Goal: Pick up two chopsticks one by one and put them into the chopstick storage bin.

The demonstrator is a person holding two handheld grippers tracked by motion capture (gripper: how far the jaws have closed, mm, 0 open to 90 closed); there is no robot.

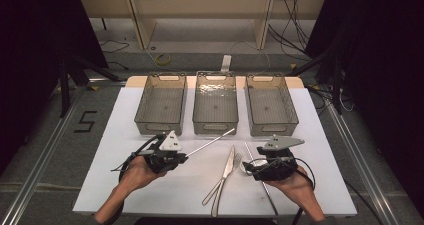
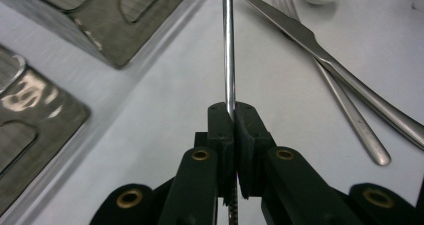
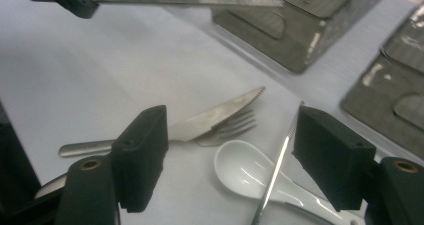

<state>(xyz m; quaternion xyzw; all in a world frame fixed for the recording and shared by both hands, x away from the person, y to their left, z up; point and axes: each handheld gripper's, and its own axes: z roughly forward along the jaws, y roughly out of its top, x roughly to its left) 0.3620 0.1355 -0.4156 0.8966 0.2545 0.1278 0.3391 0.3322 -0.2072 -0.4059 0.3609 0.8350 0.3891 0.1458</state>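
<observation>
the left gripper (image 1: 176, 157) is clamped tight on one end of a thin metal rod (image 1: 212, 140), jaws fully closed around it as its own view shows (image 2: 228, 45). the rod juts straight ahead of that gripper, held clear of the white surface (image 1: 150, 185), its far tip reaching toward the front wall of the middle bin (image 1: 215, 127). judged step: the rod is picked up and is being carried to a bin; the sorting of utensils is in its early part, since all three bins look empty. the next move calls for lifting the tip over the bin rim, lowering the rod level inside, then releasing.

the rod is slim, straight, polished steel, with a finely ridged stretch toward one end; likely one of a pair of chopsticks.

the right gripper (image 1: 270, 166) stands wide open, holding nothing, low over a second rod (image 3: 277, 170) and a white spoon (image 3: 245, 172) that lie between its jaws. just ahead and to its left, a knife (image 3: 215, 117) lies across a fork (image 3: 230, 127).
</observation>
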